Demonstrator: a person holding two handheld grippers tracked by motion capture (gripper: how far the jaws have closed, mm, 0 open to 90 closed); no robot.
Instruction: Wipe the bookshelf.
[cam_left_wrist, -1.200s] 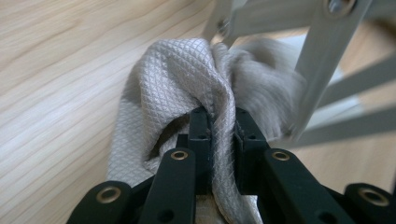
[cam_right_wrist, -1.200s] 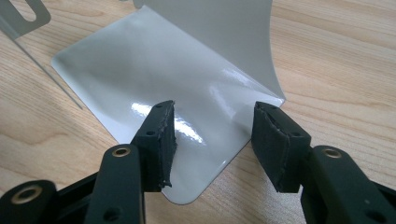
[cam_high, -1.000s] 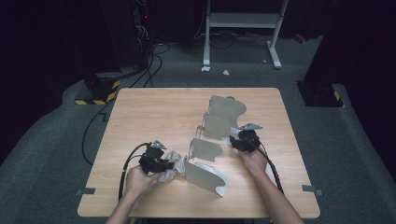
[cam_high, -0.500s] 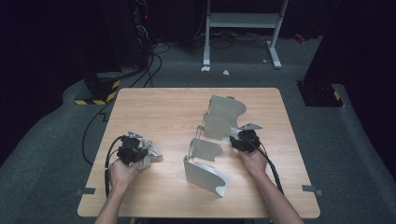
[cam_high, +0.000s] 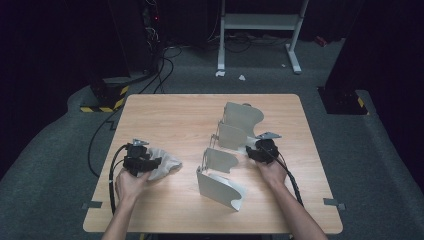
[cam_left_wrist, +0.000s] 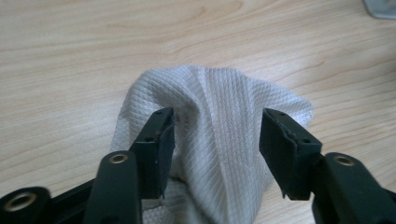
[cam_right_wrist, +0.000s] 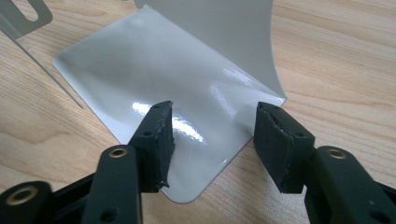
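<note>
Left gripper (cam_left_wrist: 215, 135) jaws wide astride the bunched white cloth (cam_left_wrist: 219, 140) at the table's (cam_high: 165, 115) left. Right gripper (cam_right_wrist: 212, 140) also wide over the grey bookend's (cam_right_wrist: 154, 88) glossy base — press it flat, pinch cloth first.

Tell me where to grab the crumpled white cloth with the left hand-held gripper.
Grip the raised central fold of the crumpled white textured cloth, which stands up between the open jaws of the left hand-held gripper. Come from the person's side, low along the light wooden table, as the gripper points now. That ridge is narrow enough to pinch; the flat edges lie against the wood.
</note>
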